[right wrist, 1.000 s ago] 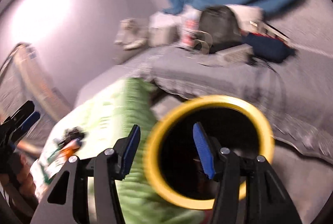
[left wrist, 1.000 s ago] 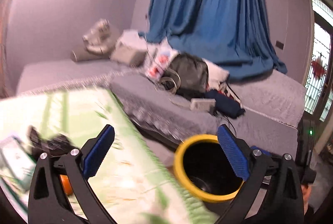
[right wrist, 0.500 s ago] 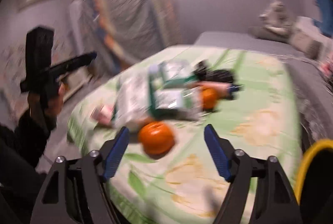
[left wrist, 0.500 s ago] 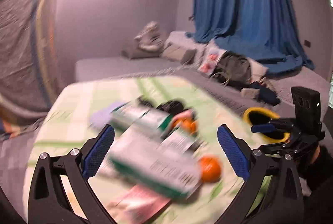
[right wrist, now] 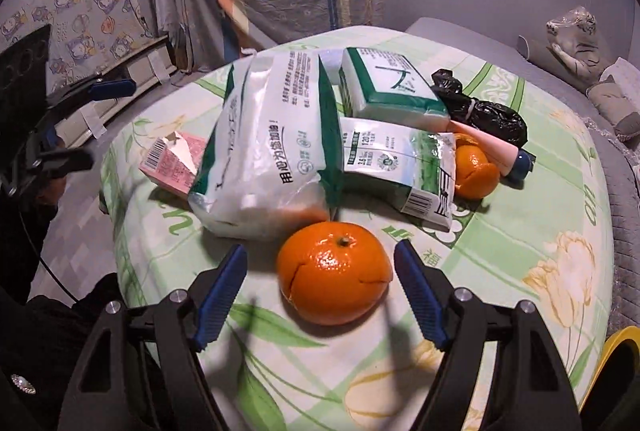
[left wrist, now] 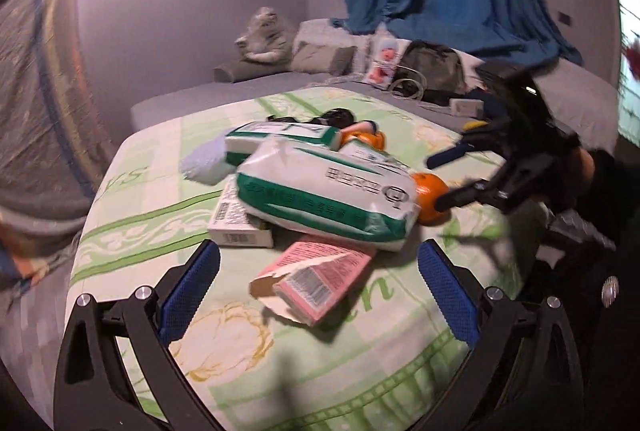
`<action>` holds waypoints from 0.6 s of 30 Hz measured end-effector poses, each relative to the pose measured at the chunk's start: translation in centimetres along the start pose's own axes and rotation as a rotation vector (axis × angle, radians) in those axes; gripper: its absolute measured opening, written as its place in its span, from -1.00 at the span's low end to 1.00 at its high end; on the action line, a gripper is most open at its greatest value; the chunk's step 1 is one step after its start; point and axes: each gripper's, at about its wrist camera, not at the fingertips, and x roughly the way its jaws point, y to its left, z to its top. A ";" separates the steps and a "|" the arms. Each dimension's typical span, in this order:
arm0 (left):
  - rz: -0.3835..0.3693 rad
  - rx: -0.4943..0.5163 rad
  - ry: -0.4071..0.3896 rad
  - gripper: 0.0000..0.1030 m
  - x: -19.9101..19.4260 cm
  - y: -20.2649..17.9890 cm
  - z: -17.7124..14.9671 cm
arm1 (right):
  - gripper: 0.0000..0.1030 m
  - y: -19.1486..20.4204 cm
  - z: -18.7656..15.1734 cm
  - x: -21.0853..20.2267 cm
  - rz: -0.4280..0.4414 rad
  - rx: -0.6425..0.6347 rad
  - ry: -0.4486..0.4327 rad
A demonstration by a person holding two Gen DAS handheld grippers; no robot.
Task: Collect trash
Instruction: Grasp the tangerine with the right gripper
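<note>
Trash lies piled on a round table with a green flowered cloth [right wrist: 532,243]. In the right wrist view my right gripper [right wrist: 320,249] is open, and a whole orange [right wrist: 334,273] sits between its fingers with a gap on each side. Behind the orange lies a big white-and-green bag [right wrist: 272,147]. My left gripper [left wrist: 318,295] is open just above the cloth, with an opened pink carton [left wrist: 316,271] between its fingers, untouched. The bag [left wrist: 328,195] sits just beyond the carton. Each gripper shows in the other's view, right gripper [left wrist: 438,185] and left gripper [right wrist: 92,123].
Further back lie a tissue pack [right wrist: 392,91], a smaller green-white pack [right wrist: 396,167], a peeled orange [right wrist: 474,171], a pink tube [right wrist: 492,147] and a black plastic bag [right wrist: 480,111]. A yellow-rimmed bin [right wrist: 616,347] stands at the table's right edge. A white box [left wrist: 236,219] lies under the bag.
Both views swung from the yellow-rimmed bin over to the trash on the table and came down close to it. The right jaws widened and now flank the orange.
</note>
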 end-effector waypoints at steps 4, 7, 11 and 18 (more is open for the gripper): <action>-0.061 0.068 0.009 0.84 0.7 -0.5 -0.5 | 0.40 -0.2 0.1 1.1 -0.007 -0.003 0.026; -0.051 0.043 0.045 0.84 1.7 0.4 -0.7 | 0.28 -0.9 0.1 1.7 -0.018 0.023 0.036; -0.055 -0.005 0.060 0.84 2.5 1.4 -0.6 | 0.10 -1.0 -0.2 1.7 -0.009 0.032 0.029; -0.066 -0.032 0.057 0.84 3.6 1.5 0.4 | -0.14 -1.8 -0.8 0.4 0.002 0.085 0.006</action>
